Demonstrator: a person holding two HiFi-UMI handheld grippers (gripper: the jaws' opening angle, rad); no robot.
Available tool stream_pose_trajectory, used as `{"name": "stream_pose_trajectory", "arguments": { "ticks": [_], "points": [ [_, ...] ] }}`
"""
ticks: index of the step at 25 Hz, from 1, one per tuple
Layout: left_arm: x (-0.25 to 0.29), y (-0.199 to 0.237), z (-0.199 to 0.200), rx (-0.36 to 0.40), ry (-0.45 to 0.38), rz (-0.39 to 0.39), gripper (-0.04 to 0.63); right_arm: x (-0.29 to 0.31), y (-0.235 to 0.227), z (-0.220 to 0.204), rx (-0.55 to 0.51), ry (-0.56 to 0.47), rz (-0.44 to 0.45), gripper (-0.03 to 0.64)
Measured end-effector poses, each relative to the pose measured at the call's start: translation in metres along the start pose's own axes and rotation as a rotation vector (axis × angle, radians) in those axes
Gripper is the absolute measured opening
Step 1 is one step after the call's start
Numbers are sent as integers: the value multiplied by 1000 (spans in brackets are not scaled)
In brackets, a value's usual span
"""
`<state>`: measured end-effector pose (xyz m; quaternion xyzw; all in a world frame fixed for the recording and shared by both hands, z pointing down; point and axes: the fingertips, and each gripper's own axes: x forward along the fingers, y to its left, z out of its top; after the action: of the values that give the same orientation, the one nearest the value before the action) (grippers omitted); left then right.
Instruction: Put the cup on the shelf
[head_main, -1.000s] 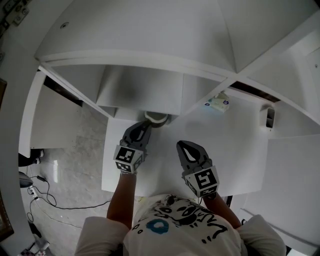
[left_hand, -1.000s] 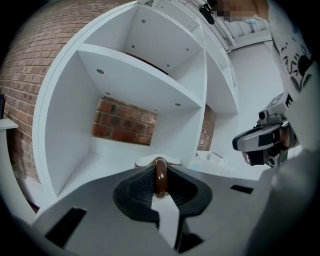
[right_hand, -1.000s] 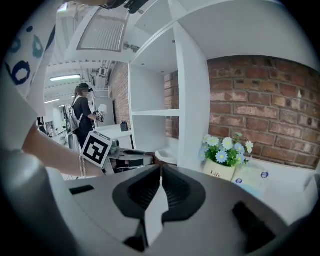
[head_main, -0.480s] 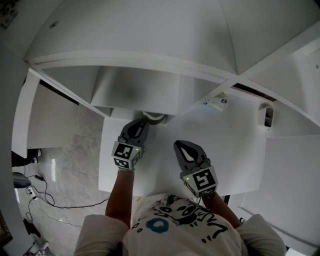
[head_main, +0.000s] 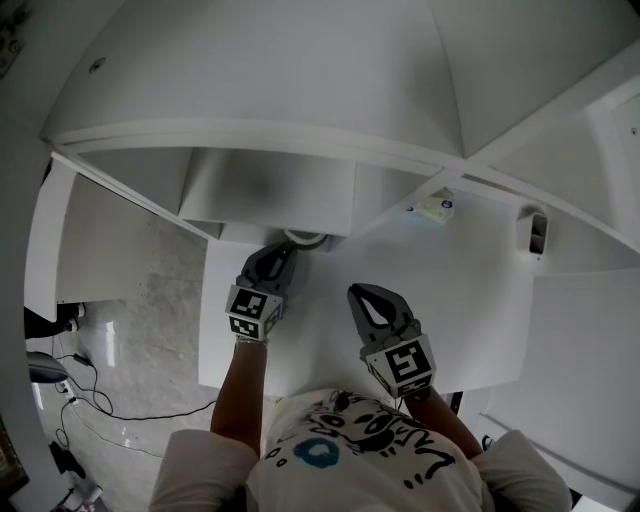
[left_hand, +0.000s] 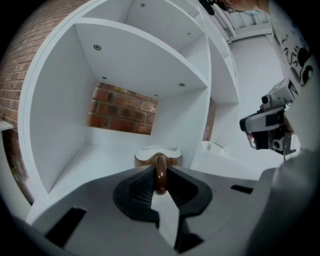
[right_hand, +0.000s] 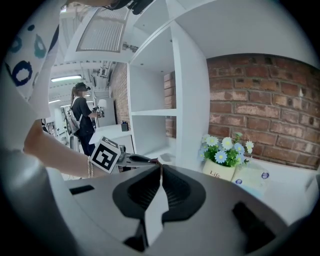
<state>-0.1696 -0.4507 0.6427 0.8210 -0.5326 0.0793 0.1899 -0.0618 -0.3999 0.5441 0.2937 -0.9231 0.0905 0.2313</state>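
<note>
Left gripper view: cup, gripped in left claw, is seen inside shelf bay; setting-down and release remain. Right claw closed, empty.

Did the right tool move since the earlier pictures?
No. In the head view the right tool lies just as far from the flower pot and the table's front edge as before.

A staged lab room is suggested by white shelving, a brick wall, potted flowers and loose floor cables.
</note>
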Motion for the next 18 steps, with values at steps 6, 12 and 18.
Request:
{"name": "stream_pose_trajectory", "arguments": {
  "ticks": [6,12,18],
  "points": [
    [6,-7,-6,23,23,-10,60,-4,-2,-2,8,0,-5,29],
    [8,-7,-12,31,45,-3,60,-8,-6,-7,11,11,-5,29],
    [11,-9,-18,26,70,0,61,-10,2,3,34,-19,9,29]
  ]
}}
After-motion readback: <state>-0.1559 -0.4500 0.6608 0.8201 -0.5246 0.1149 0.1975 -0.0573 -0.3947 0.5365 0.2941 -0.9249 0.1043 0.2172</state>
